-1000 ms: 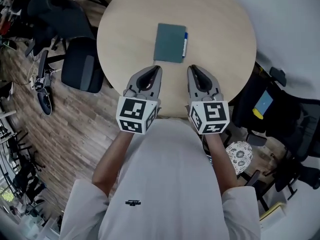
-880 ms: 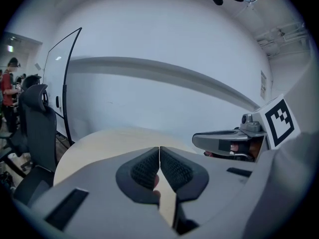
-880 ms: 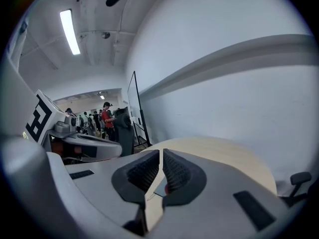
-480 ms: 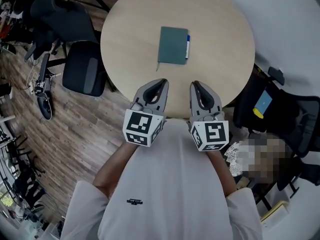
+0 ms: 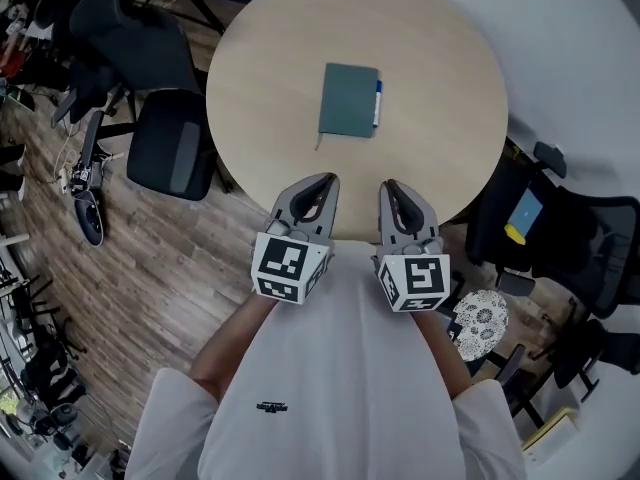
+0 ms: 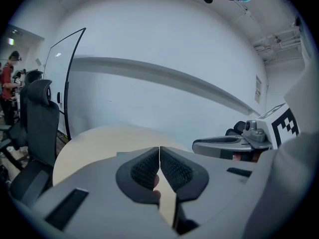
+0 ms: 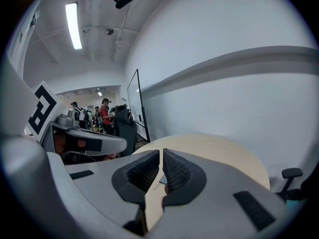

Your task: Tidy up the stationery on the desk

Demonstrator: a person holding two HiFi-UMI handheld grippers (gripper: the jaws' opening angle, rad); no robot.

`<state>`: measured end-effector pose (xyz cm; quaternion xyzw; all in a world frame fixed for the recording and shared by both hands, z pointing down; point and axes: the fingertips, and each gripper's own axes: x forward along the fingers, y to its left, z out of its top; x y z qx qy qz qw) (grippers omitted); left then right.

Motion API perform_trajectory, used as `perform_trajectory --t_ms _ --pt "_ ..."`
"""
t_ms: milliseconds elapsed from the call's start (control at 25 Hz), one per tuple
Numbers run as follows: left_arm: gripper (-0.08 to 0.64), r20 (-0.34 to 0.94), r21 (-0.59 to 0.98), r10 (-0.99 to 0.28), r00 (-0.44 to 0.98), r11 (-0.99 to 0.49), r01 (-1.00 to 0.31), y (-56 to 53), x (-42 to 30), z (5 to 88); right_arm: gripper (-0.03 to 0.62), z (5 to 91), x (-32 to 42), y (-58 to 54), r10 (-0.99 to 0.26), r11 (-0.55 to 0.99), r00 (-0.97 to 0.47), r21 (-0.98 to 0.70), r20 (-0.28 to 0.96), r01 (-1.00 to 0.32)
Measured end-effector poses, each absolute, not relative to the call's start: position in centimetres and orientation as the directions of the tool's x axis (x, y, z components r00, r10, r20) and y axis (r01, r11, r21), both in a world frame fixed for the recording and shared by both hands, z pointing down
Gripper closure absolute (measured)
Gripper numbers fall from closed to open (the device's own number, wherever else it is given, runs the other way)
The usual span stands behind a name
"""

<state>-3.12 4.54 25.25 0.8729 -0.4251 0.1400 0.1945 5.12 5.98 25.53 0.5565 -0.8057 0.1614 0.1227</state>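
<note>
A teal notebook lies flat near the middle of the round, light wooden tabletop, with a pen close along its right edge. Both tools are over the near rim, well short of the notebook. The left hand-held gripper points toward the notebook's lower left corner and the right hand-held gripper toward its lower right, with bare wood between their tips and the cover.

In the left gripper view, the left hand-held gripper has its ribbed pads pressed together on nothing. In the right gripper view, the right hand-held gripper is all but together, with only a thin slit at the tips, and it too is empty.

Only a thin blue and white strip of the pen shows, so I cannot tell whether it rests on the wood or is clipped to the cover. In both gripper views the grey jaw bodies cover most of the notebook, and the tabletop's near rim is hidden beneath the tools and the person's pale shirt
</note>
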Motion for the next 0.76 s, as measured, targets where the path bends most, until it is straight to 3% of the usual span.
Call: perform_trajectory --t_ms 760 --pt "0.537 0.408 0.179 -0.682 0.607 -0.592 -0.786 5.40 -2.97 25.24 0.548 25.83 4.87 6.68 -0.863 0.296 -0.331 -0.148 0.381 -0.944"
